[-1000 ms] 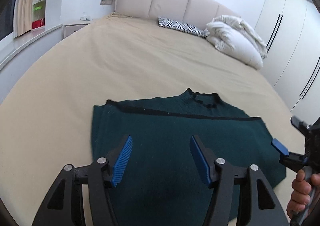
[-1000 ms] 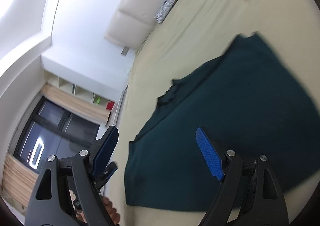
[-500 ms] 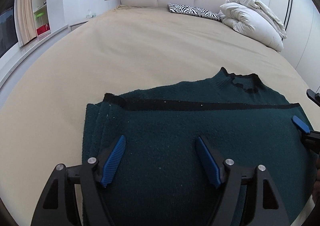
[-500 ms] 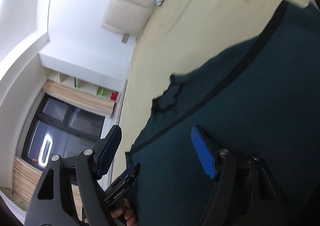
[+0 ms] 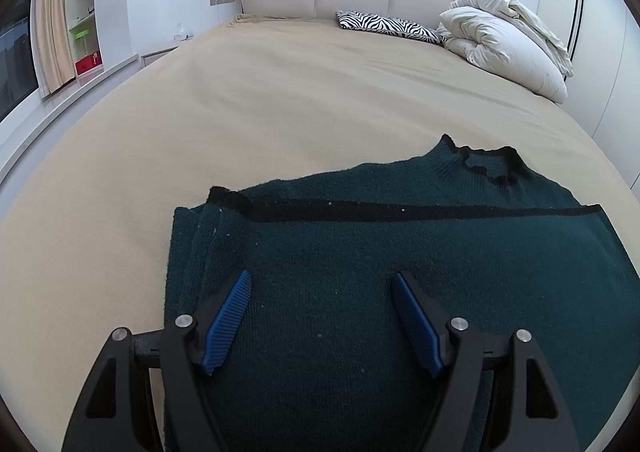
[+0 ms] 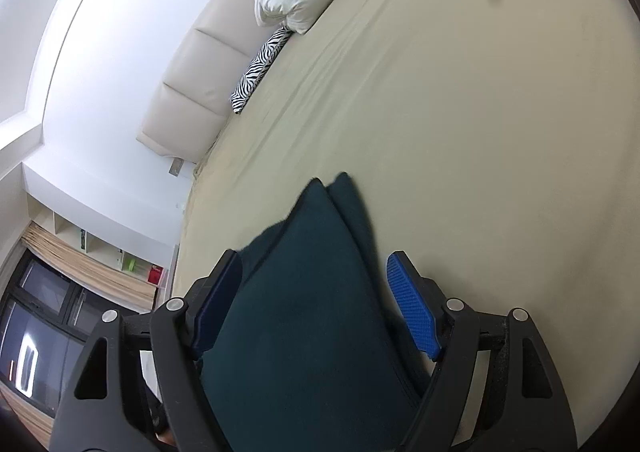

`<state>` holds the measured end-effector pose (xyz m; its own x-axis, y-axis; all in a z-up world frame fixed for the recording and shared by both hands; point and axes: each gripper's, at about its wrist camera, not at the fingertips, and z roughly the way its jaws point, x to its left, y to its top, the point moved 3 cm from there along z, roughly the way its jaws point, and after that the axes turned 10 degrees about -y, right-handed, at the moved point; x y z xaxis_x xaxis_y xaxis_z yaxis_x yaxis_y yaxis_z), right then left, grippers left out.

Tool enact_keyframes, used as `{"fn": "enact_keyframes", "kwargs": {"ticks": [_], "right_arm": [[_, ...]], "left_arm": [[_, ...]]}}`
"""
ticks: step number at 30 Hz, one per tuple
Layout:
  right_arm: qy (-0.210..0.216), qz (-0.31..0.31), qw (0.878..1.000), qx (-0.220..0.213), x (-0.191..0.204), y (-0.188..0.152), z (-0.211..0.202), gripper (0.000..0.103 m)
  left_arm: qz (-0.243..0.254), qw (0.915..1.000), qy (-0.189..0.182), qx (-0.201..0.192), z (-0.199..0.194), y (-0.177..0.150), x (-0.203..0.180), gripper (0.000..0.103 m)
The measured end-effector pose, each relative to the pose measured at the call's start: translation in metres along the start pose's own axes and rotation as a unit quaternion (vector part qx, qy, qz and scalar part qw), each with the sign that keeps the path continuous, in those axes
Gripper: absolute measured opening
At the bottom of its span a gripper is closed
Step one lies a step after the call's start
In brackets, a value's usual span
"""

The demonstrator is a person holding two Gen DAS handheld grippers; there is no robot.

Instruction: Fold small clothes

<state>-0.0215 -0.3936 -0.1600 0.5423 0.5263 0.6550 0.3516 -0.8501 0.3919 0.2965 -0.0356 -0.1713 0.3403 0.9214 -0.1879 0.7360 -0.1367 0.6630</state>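
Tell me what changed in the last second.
Right claw swung across to the sweater's edge, which now lies between its open jaws. Left claw dropped closer over the sweater, its jaws just opening, gripping nothing. Sweater stays flat on the bed.

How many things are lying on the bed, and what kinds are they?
Dark green sweater: 1
Zebra-striped pillow: 1
White duvet bundle: 1
Total: 3
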Motion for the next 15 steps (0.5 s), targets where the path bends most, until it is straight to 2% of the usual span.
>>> {"fn": "enact_keyframes", "kwargs": {"ticks": [5,7,9,12,15], "right_arm": [[-0.008,0.028,0.999,0.025,-0.022,-0.032,-0.031,0.075],[-0.029,0.02,0.999,0.036,-0.026,-0.065,-0.034,0.076],[-0.061,0.017,0.997,0.041,-0.032,-0.081,-0.035,0.076],[-0.067,0.028,0.996,0.045,-0.036,-0.095,-0.033,0.076],[-0.096,0.049,0.993,0.044,-0.035,-0.105,-0.03,0.076]], "left_arm": [[0.006,0.9999,0.01,0.001,-0.001,-0.001,0.0,0.076],[0.008,0.9999,0.012,0.001,-0.001,-0.001,0.0,0.076],[0.009,0.9999,0.014,0.001,-0.001,-0.001,0.0,0.076],[0.013,0.9997,0.02,0.001,-0.001,-0.001,-0.001,0.076],[0.013,0.9997,0.021,0.0,-0.001,-0.001,-0.001,0.076]]}}
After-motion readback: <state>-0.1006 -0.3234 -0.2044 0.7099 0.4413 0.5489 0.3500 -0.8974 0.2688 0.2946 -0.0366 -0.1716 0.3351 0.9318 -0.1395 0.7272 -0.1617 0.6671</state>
